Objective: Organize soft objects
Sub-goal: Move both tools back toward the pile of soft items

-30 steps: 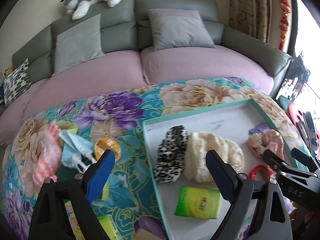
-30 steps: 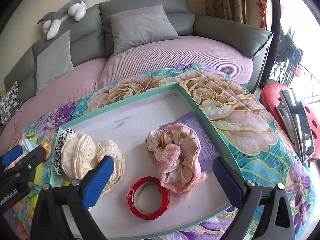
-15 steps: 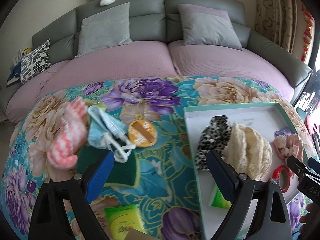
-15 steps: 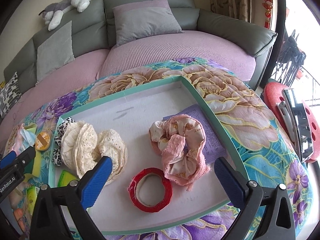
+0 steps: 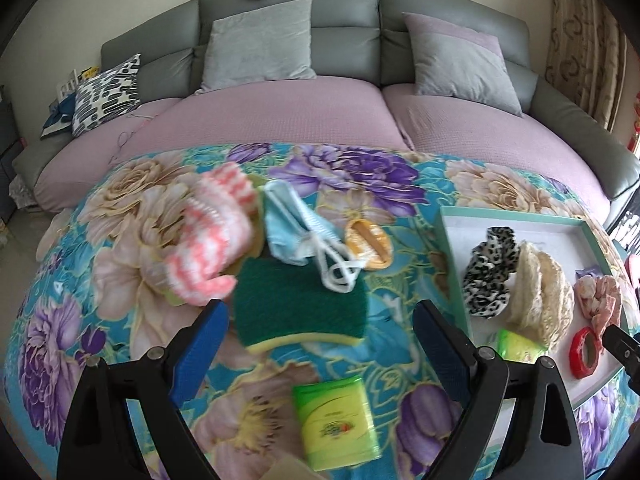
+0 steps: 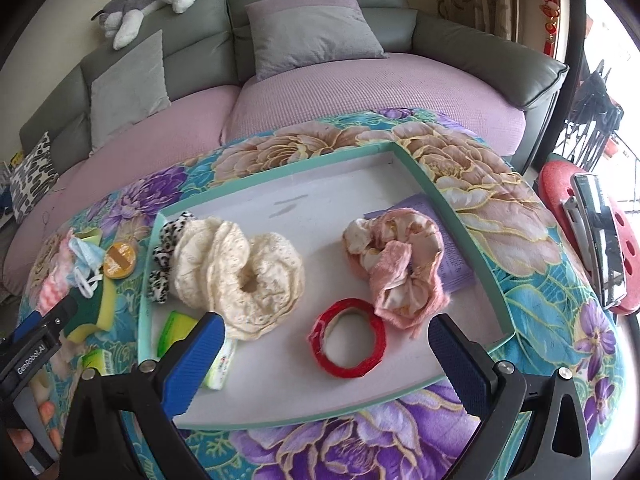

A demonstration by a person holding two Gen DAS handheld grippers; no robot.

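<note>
My left gripper (image 5: 320,350) is open above the floral table, just short of a green and yellow sponge (image 5: 300,312). On and beside the sponge lie a blue face mask (image 5: 292,228) and a pink and white knitted piece (image 5: 208,248). To the right, a teal-rimmed tray (image 6: 424,184) holds a leopard scrunchie (image 5: 490,268), a cream lace scrunchie (image 6: 240,272) and a pink scrunchie (image 6: 396,264). My right gripper (image 6: 328,356) is open over the tray's near edge, by a red tape roll (image 6: 348,338). Nothing sits between either pair of fingers.
A green tissue pack (image 5: 336,420) lies near the left gripper; another (image 6: 176,330) is in the tray's near left corner. An orange round tin (image 5: 368,244) sits by the mask. A grey sofa (image 5: 360,40) with cushions and a plush dog (image 6: 148,0) stands behind the table.
The left gripper has swung left, off the tray and over to the sponge, mask and knitted piece. The right gripper has stayed over the tray, shifting only slightly.
</note>
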